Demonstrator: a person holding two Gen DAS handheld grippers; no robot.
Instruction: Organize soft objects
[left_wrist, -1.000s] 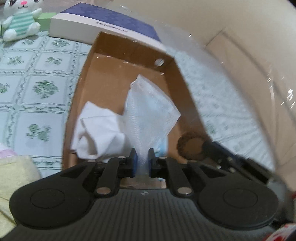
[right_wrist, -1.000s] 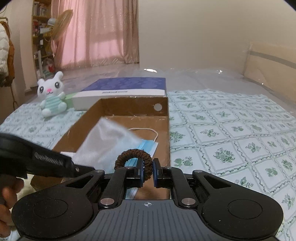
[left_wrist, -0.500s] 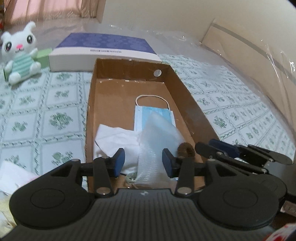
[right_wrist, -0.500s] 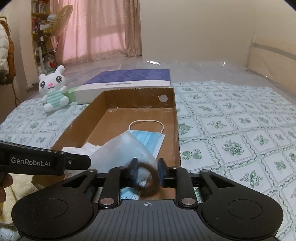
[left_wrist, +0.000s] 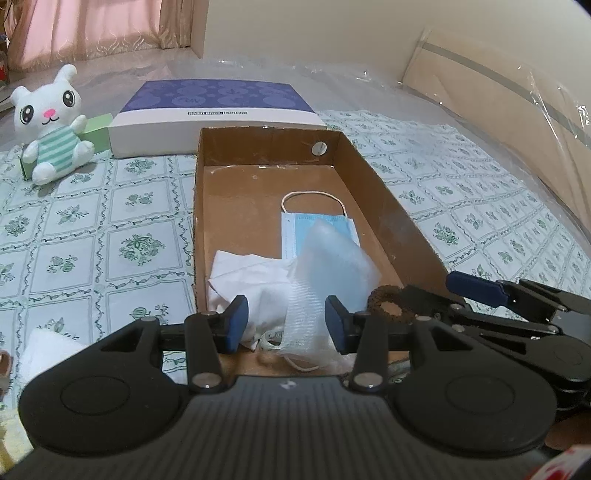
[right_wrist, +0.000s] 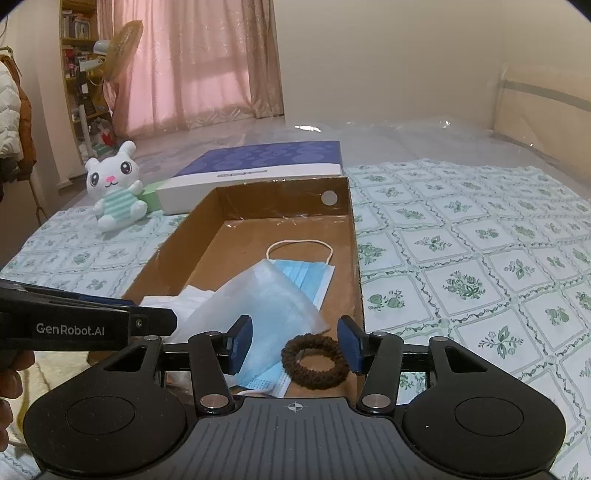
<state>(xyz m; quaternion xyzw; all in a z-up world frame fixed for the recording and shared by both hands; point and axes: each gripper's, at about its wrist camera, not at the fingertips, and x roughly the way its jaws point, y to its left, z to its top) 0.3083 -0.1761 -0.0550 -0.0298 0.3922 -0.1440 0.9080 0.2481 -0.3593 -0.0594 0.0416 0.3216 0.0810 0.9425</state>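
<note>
Bed, covered with a green floral sheet: carries everything listed. Cardboard box, open-topped, brown: the receptacle; all sorted soft items lie at its near end. White mesh pouch, translucent: slumped over the blue face mask, its lower edge between the left tongs, whose pads stand apart and clear of it. Crumpled white cloth: beside the pouch, against the left wall. Brown hair scrunchie: flat on the box floor near the right wall, between the pads of the right tongs, which are opening and do not press it. Risks, as judged: the pouch edge or a mask ear loop may snag a left pad when the tongs draw back and be dragged out; the scrunchie lies close to the right pad and could catch on it; the piled near end may spill over the low front edge. View differences: the right wrist view shows the scrunchie whole, a hand and a bookshelf; the left wrist view shows a white cloth still outside the box, and the mask's lower loop. Plush rabbit and purple-topped flat box appear in both.
</note>
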